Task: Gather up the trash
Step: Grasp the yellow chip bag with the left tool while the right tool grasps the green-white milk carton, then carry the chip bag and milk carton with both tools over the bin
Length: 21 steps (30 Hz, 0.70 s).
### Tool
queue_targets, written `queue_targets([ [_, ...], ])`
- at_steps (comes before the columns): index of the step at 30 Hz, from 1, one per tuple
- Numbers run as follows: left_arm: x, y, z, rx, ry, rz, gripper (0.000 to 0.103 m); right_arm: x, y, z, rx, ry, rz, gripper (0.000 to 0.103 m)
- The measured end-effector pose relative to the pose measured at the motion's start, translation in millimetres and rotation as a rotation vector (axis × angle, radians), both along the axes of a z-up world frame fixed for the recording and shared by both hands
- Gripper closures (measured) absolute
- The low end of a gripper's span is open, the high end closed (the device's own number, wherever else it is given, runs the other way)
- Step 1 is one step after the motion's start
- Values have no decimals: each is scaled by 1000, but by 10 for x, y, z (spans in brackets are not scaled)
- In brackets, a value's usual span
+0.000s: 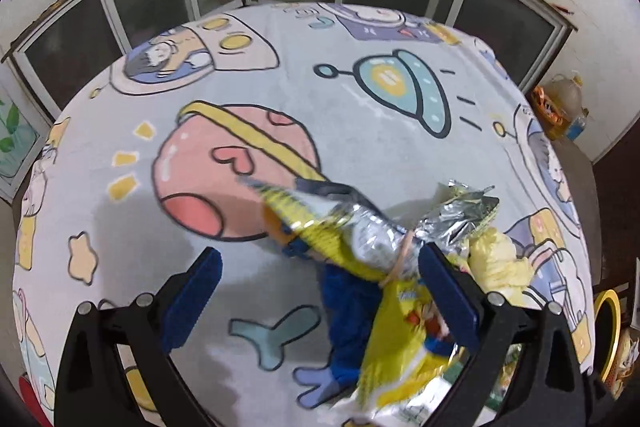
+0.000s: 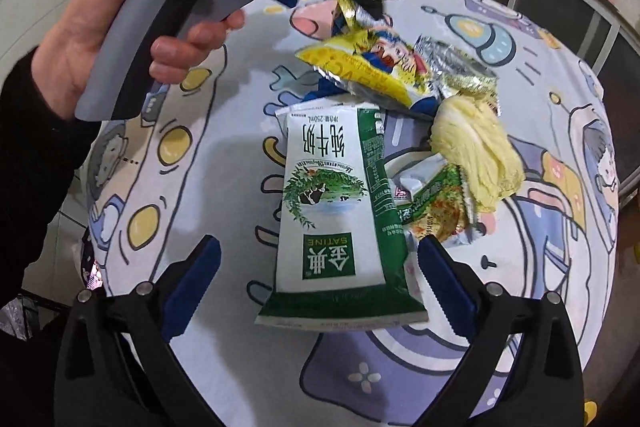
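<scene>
Trash lies heaped on a cartoon-print cloth (image 2: 200,187), and each view catches a different side of it. Only the right wrist view shows the flattened green-and-white milk pouch (image 2: 336,223), the hand (image 2: 92,43) holding the left gripper's grey handle, and a small green sachet (image 2: 436,203) beside the pouch. Only the left wrist view shows the cabinets and the oil bottle (image 1: 564,99) past the table edge. The left gripper (image 1: 320,291) has its jaws wide apart, the yellow snack bag (image 1: 360,239) blurred between them; whether a pad touches the bag cannot be told. The right gripper (image 2: 320,287) is spread wide around the pouch's lower end, pads clear of it. A pale yellow cabbage leaf (image 2: 476,155) rests against crumpled foil (image 2: 452,63).
</scene>
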State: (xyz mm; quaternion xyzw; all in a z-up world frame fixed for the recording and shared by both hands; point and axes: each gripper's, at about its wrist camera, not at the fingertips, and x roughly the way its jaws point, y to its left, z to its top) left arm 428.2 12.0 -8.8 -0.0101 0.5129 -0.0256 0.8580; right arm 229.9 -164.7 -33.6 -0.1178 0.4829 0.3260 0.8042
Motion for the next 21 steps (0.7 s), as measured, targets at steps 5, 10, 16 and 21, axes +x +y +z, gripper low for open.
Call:
queue_targets([
  [5, 97, -74, -156, -21, 38, 17, 20, 77, 46, -160, -12, 54, -25, 10],
  [10, 52, -89, -154, -27, 22, 23, 35, 127, -9, -278, 17, 144, -53, 32],
  [16, -91, 129, -17, -166, 14, 35, 81, -18, -151, -161, 85, 145, -61, 32],
  [21, -230, 265, 24, -242, 18, 32, 93, -193, -217, -138, 107, 149, -64, 32],
])
